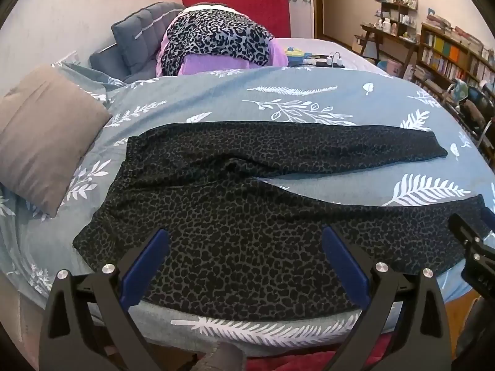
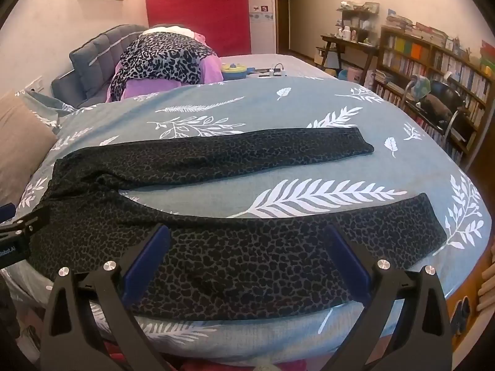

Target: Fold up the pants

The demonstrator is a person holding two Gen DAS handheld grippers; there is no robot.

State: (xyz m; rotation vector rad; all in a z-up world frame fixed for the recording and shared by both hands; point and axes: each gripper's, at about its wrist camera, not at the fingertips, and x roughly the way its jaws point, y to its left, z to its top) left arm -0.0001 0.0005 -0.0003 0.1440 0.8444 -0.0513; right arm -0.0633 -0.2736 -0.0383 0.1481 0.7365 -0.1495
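Note:
Dark leopard-print pants [image 1: 235, 204] lie flat on a blue leaf-print bedspread [image 1: 278, 99], waistband at the left, both legs spread apart toward the right. My left gripper [image 1: 244, 241] is open, its blue pads over the near hip and thigh area. My right gripper [image 2: 247, 241] is open over the middle of the near leg [image 2: 278, 247]; the far leg [image 2: 247, 151] lies behind. Each gripper's edge shows in the other's view: the right gripper [image 1: 473, 247], the left gripper [image 2: 18, 228].
A tan pillow [image 1: 46, 136] lies at the left. A pile of leopard and purple clothes [image 1: 213, 43] sits behind against a grey cushion and a red headboard. Bookshelves [image 2: 433, 61], a desk and a chair [image 2: 442, 108] stand at the right. The bed's near edge is just below the grippers.

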